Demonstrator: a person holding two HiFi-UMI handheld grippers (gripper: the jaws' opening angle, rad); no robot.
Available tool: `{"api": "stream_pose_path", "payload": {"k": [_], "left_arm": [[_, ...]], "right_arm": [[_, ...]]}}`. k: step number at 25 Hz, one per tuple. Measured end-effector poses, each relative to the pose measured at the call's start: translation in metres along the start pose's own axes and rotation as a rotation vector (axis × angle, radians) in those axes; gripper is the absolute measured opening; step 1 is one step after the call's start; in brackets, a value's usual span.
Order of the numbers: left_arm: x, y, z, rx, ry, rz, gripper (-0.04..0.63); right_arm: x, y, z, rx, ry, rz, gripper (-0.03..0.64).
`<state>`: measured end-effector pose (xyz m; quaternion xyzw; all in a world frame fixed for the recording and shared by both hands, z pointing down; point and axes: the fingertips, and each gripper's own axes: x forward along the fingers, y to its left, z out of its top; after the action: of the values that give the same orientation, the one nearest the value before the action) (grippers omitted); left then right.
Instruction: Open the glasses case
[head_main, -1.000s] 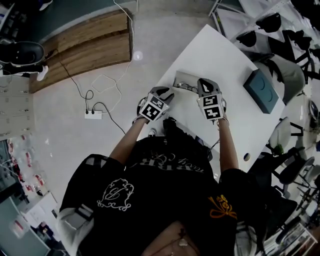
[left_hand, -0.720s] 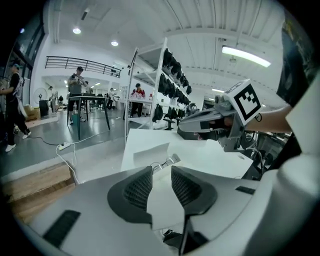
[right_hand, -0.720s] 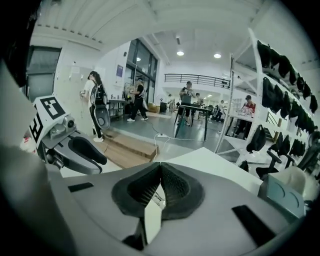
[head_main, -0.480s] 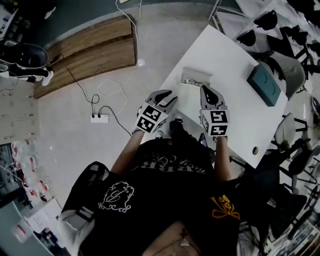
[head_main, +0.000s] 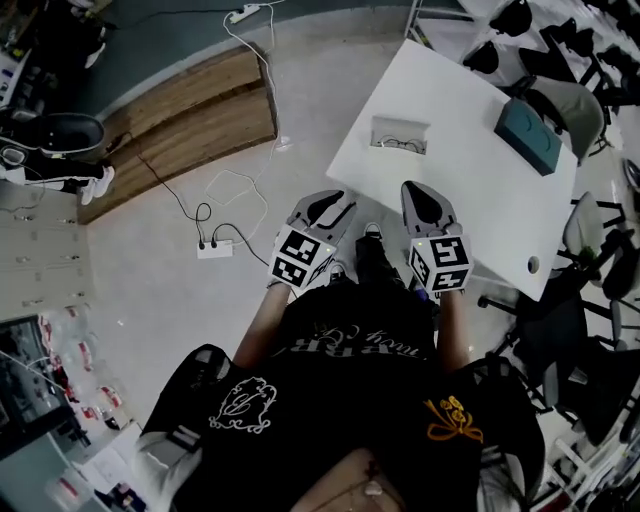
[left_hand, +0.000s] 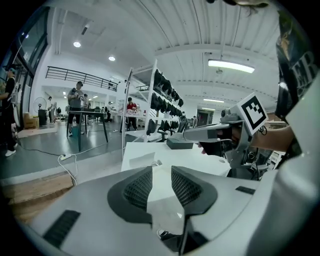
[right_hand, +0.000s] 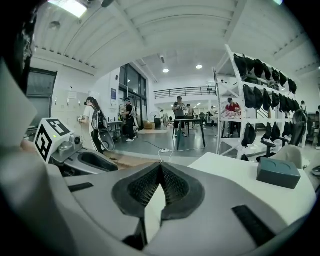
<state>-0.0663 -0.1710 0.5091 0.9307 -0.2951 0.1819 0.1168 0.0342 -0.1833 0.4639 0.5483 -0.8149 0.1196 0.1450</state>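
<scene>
Wood planking (head_main: 180, 115) covers the floor at the far left, with a white power strip (head_main: 215, 247) and its loose cable beside it, all off the table and no part of our job. Next comes our left gripper (head_main: 328, 206), held above the near edge of the white table (head_main: 470, 200). Its jaws stand apart with only bare tabletop showing between them, so it is released and carries nothing. Beyond it, toward the far edge of the table, the glasses case (head_main: 400, 134) lies with its lid up and a pair of glasses (head_main: 403, 143) showing inside. Both tools are well apart from it, and we judge that the opening is already done. Our right gripper (head_main: 423, 197) hangs level with the left at the near edge. Its pads are pressed together on nothing, clenched and empty, probably parked out of the way. At the far right a teal box (head_main: 527, 140) sits untouched.
</scene>
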Motion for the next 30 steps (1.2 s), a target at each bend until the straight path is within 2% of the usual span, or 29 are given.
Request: {"api": "stream_pose_path", "payload": {"k": [5, 11, 21, 30], "left_arm": [[-0.020, -0.024, -0.011, -0.003, -0.006, -0.012, 0.126], [-0.045, -0.045, -0.012, -0.012, -0.039, -0.018, 0.123], [-0.064, -0.077, -0.017, -0.027, -0.037, 0.038, 0.064], [-0.070, -0.159, -0.017, -0.046, -0.054, 0.069, 0.037]], "right_arm": [[-0.036, 0.025, -0.014, 0.030, 0.000, 0.011, 0.015], [-0.056, 0.060, -0.019, 0.049, 0.011, 0.071, 0.014], [-0.089, 0.070, -0.024, 0.138, -0.007, 0.171, 0.014], [-0.163, 0.067, -0.054, 0.156, -0.011, 0.231, 0.014]]}}
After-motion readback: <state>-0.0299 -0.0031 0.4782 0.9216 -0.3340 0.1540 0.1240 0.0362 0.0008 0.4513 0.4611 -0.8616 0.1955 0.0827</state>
